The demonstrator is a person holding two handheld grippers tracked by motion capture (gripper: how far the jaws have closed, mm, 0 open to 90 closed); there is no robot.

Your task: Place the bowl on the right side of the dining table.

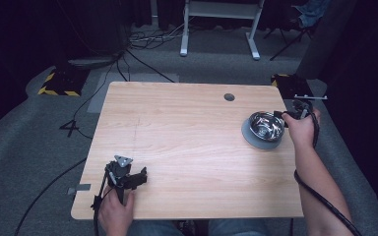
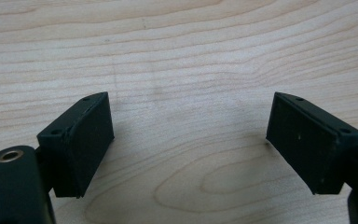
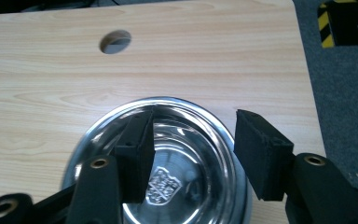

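A shiny steel bowl [image 1: 265,125] on a grey round base stands at the table's right side. In the right gripper view its inside is empty and an embossed crest marks the bottom. My right gripper [image 1: 283,116] is open at the bowl's right rim. In the right gripper view this gripper [image 3: 193,149] has one jaw inside the bowl [image 3: 121,114] and the other just outside the rim. Near the front left corner, my left gripper [image 1: 137,177] is held low over bare wood. In its own view, the left gripper [image 2: 189,140] is wide open with nothing between the jaws.
The light wooden table [image 1: 177,132] has a round cable hole [image 1: 229,97] near its far edge, behind the bowl. Grey carpet, cables and a white desk frame [image 1: 216,19] lie beyond. The table's right edge is close to the bowl.
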